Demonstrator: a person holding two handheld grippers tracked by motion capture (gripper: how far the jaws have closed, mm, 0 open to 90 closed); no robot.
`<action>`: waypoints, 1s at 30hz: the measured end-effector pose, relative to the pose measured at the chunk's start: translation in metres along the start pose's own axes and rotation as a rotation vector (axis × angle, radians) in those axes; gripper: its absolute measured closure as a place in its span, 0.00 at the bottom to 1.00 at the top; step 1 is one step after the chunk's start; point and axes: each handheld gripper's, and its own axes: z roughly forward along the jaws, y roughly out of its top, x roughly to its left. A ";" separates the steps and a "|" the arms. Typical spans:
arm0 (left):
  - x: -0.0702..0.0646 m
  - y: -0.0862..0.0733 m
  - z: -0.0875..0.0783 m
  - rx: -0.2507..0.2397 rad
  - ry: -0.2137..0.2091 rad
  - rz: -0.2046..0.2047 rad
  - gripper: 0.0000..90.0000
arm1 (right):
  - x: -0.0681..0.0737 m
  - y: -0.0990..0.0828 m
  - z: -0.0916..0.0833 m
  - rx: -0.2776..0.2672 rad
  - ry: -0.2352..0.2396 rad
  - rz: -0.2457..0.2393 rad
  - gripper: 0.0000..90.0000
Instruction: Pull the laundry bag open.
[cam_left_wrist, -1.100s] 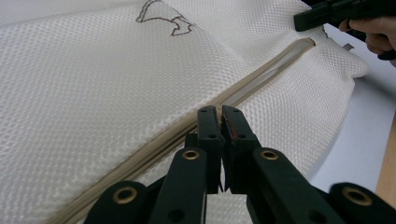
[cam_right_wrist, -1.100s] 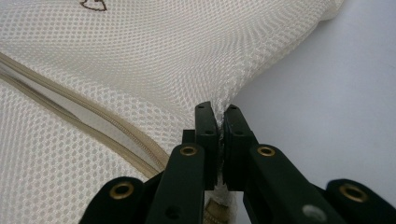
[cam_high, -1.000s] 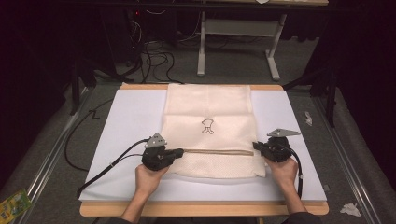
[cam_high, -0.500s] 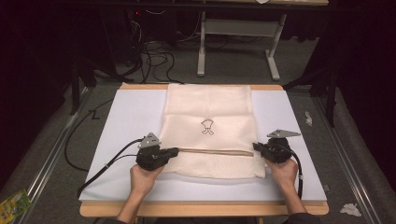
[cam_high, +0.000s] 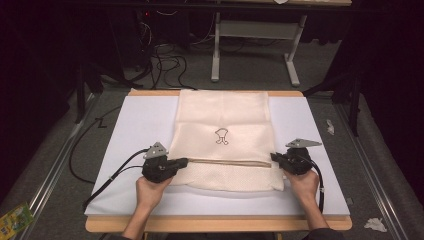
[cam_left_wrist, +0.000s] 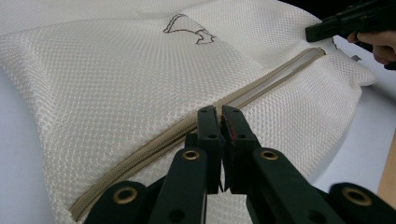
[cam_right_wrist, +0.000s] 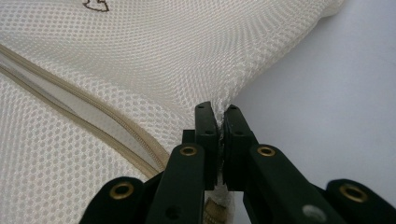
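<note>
A cream mesh bag (cam_high: 222, 120) with a small dark emblem (cam_high: 221, 136) lies flat on a white board (cam_high: 140, 120). A tan zipper (cam_high: 225, 162) runs across its near part. My left gripper (cam_high: 186, 161) is at the zipper's left end. In the left gripper view its jaws (cam_left_wrist: 219, 112) are shut on the zipper line, apparently on the pull, which they hide. Ahead of them the zipper (cam_left_wrist: 280, 70) gapes open; behind them it is closed. My right gripper (cam_high: 272, 157) is shut on the bag's mesh edge (cam_right_wrist: 224, 100) beside the zipper's right end (cam_right_wrist: 70, 93).
The board rests on a wooden table (cam_high: 215, 224). Black cables (cam_high: 100, 185) trail off the left gripper over the board's left edge. A metal desk frame (cam_high: 255, 30) stands beyond the table. Crumpled paper (cam_high: 372, 224) and a green packet (cam_high: 12, 220) lie on the floor.
The left gripper has slid a little to the left along the zipper line. The right gripper and the bag's right edge have stayed put.
</note>
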 end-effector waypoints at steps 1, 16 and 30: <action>0.001 0.000 -0.001 -0.001 0.004 -0.001 0.97 | 0.000 0.000 0.000 0.000 -0.004 0.001 0.98; 0.013 -0.003 -0.018 -0.040 0.032 -0.033 0.97 | -0.003 -0.001 -0.001 -0.009 -0.016 0.004 0.98; 0.021 -0.006 -0.028 -0.056 0.061 -0.043 0.97 | -0.004 -0.001 -0.003 -0.007 -0.018 -0.001 0.98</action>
